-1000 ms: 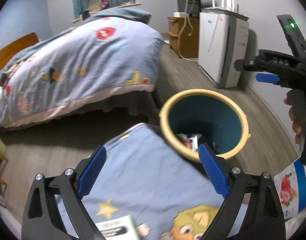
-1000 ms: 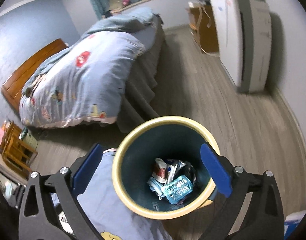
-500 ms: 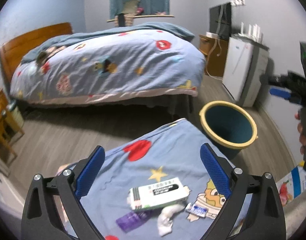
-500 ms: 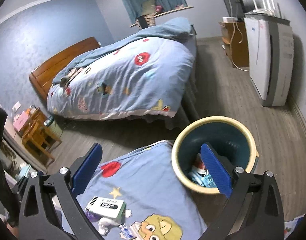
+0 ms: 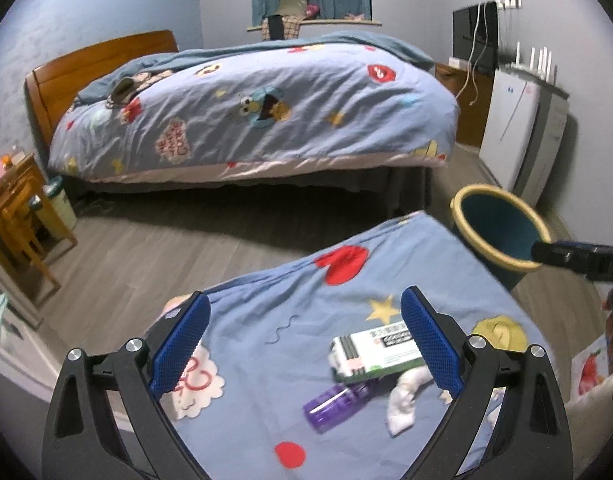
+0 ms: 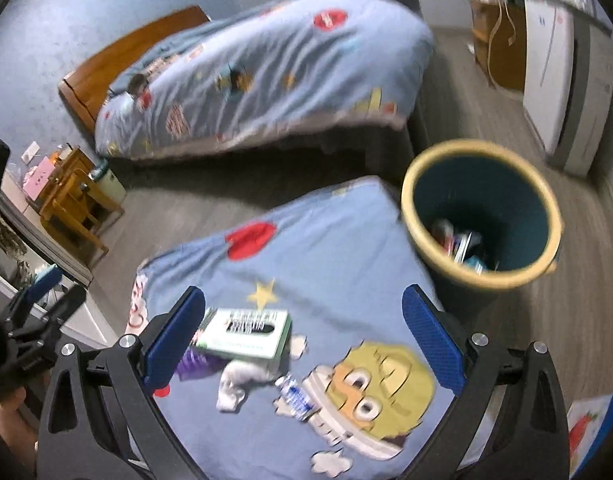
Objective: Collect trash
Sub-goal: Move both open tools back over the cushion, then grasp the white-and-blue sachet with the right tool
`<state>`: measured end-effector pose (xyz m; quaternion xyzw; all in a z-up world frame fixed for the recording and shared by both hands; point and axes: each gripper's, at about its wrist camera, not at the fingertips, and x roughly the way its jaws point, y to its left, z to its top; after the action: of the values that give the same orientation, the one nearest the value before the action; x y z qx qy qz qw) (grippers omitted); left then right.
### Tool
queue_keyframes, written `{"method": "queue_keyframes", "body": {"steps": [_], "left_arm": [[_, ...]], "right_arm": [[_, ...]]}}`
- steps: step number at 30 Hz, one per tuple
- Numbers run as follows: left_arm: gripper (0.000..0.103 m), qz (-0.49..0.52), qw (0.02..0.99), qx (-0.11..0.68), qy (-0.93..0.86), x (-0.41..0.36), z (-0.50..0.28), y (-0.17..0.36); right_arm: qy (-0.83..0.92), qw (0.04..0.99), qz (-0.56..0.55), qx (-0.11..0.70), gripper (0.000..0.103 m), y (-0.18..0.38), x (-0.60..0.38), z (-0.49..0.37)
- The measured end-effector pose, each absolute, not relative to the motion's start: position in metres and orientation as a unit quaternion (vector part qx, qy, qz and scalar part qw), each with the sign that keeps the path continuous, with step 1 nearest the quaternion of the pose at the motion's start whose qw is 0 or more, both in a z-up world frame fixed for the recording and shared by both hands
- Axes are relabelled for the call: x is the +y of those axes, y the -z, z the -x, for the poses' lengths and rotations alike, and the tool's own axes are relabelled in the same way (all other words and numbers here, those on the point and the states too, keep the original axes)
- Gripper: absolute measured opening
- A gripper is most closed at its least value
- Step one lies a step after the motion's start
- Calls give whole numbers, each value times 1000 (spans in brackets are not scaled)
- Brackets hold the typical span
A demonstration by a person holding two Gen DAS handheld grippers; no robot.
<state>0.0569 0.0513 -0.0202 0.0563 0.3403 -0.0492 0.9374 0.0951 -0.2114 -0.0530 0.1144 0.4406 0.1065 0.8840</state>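
Trash lies in a small cluster on the blue cartoon-print cover (image 5: 290,312), well apart from the bin (image 6: 482,208) standing on the wood floor at the cover's far right corner.

Items, placed relative to the white-and-green box (image 5: 376,350):
- Purple tube (image 5: 336,402) just in front of the box, touching or nearly touching its near edge; lies flat.
- Crumpled white tissue (image 5: 404,404) just in front and to the right of the box, beside the purple tube.
- Small blue-and-white wrapper (image 6: 296,398), seen only in the right wrist view, a little farther right of the tissue, on the yellow cartoon face print.

Bin: yellow rim, dark teal inside; right wrist view shows packets and wrappers already at the bottom, blurred.

Left gripper (image 5: 306,344): fingers spread wide, nothing between them. Hangs above the cover, box showing just inside its right finger.

Right gripper (image 6: 302,340): fingers likewise spread, holding nothing. Box, tissue and wrapper all show between the two fingers.

Large bed (image 5: 250,112) with matching quilt stands beyond the cover, across a strip of floor. White appliance (image 5: 522,132) against the wall behind the bin.
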Motion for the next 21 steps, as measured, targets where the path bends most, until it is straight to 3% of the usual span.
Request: {"method": "queue_keyframes", "body": {"steps": [15,21], "left_arm": [[95,-76,917,388,59,64,-75,50],[95,-65,906,414,54,68,-87,63]], "right_arm": [[-103,837,6,538,97,145,-162,-97],[-142,803,81,573,74,173,-139,-87]]}}
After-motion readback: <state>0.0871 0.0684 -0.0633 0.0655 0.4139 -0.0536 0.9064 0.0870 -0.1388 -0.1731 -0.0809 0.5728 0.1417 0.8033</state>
